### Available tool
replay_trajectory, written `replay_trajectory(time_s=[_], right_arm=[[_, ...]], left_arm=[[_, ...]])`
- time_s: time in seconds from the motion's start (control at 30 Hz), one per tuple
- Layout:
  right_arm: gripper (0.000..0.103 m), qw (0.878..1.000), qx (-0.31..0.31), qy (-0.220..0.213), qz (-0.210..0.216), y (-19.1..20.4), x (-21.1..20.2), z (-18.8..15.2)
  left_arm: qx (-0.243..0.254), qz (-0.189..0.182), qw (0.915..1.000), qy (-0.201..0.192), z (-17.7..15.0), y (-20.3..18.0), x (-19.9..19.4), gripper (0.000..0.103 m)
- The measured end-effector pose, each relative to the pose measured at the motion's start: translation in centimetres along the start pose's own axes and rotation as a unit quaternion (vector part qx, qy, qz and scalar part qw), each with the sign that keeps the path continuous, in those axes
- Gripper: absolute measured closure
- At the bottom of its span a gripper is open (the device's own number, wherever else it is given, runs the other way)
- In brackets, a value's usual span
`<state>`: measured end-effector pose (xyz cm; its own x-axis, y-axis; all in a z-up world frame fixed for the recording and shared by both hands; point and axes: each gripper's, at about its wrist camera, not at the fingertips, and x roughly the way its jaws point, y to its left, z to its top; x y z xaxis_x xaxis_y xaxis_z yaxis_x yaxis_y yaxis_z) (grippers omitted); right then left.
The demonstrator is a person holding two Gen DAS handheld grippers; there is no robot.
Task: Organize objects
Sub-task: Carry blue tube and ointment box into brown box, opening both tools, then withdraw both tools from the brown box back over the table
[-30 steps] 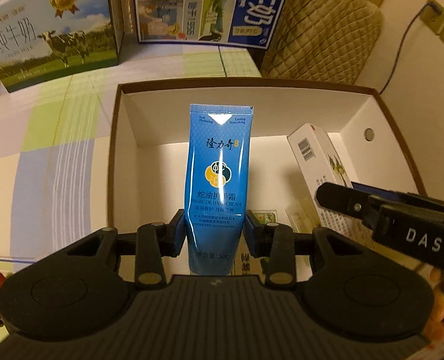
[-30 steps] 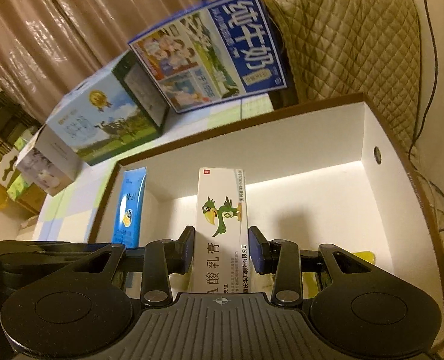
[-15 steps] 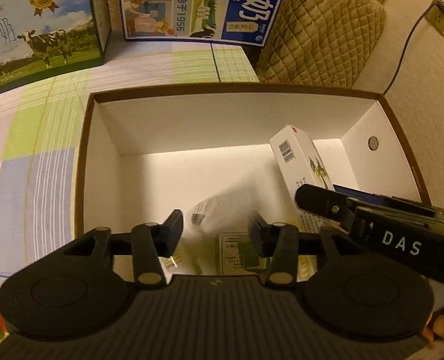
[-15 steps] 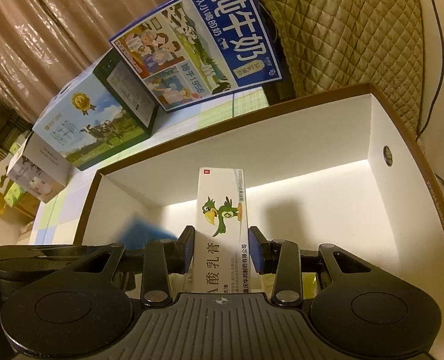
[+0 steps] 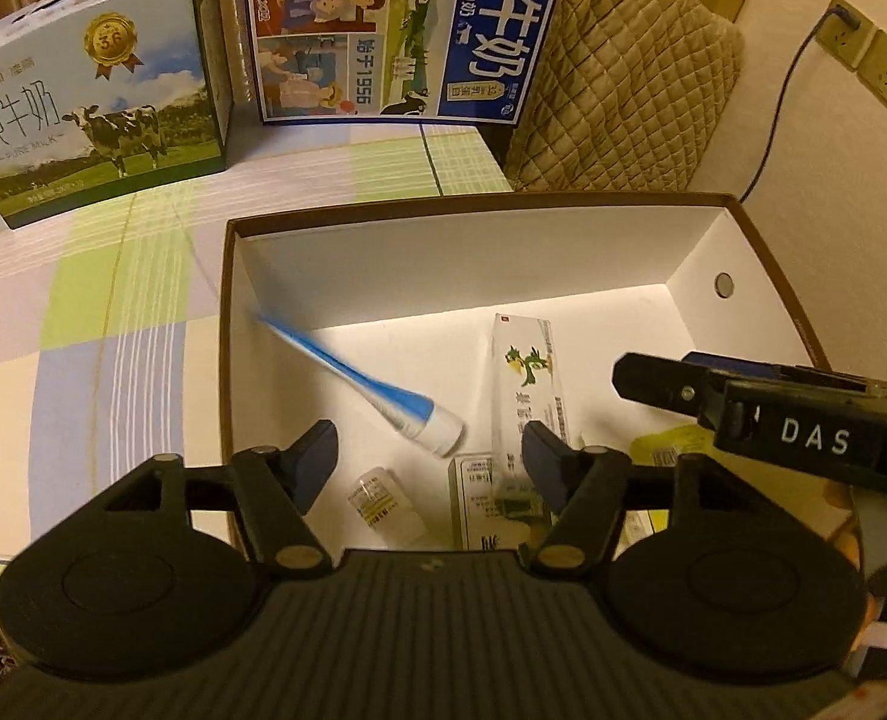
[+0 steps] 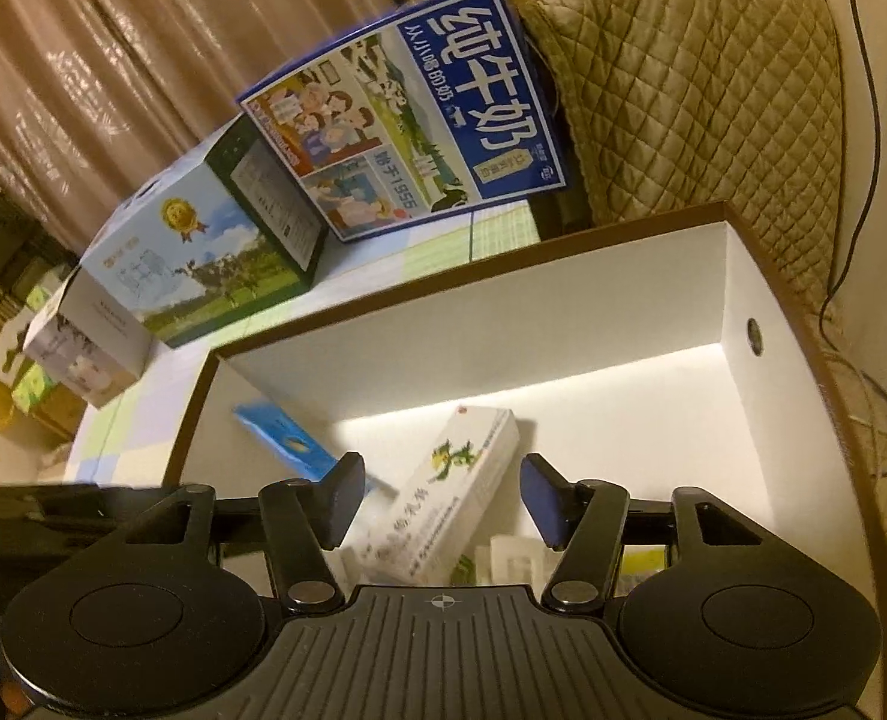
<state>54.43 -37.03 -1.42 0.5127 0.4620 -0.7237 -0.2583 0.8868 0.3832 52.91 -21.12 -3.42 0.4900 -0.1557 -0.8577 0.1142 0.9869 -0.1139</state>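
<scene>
A white box with a brown rim (image 5: 225,324) (image 6: 737,276) sits on the table. Inside it a blue hand-cream tube (image 5: 353,372) (image 6: 287,441) leans against the left wall, blurred. A white carton with a green parrot (image 5: 530,384) (image 6: 455,498) lies tilted in the middle. My left gripper (image 5: 430,459) is open and empty above the box's near left part. My right gripper (image 6: 441,498) is open above the carton, not touching it; its body (image 5: 803,420) shows in the left wrist view.
Small medicine boxes (image 5: 491,498), a little bottle (image 5: 383,504) and a yellow packet (image 5: 671,447) lie on the box floor. Two milk cartons (image 5: 95,102) (image 5: 401,30) stand behind the box on the checked tablecloth (image 5: 83,300). A quilted chair (image 5: 623,84) is at the back right.
My left gripper let go of the blue tube, which fell into the box against its left wall. My right gripper opened and released the parrot carton, which now lies tilted in the box.
</scene>
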Motion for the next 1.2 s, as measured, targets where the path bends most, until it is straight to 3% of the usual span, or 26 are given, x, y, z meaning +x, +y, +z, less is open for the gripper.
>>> replay_trajectory(time_s=[0.23,0.67,1.2], right_arm=[[0.045,1.0,-0.003,0.006,-0.013,-0.1,-2.7,-1.8],[0.043,1.0,-0.008,-0.002,-0.012,1.5,-7.3,-5.1],[0.043,0.999,-0.028,0.016,-0.003,5.9,-9.0,-10.5]], left_arm=[[0.003,-0.003,0.9999,-0.012,-1.7,0.7,-2.8,0.029],[-0.022,-0.002,0.9991,-0.037,-5.9,2.3,-8.5,0.025],[-0.043,0.022,0.9984,-0.03,-12.6,5.2,-12.4,0.02]])
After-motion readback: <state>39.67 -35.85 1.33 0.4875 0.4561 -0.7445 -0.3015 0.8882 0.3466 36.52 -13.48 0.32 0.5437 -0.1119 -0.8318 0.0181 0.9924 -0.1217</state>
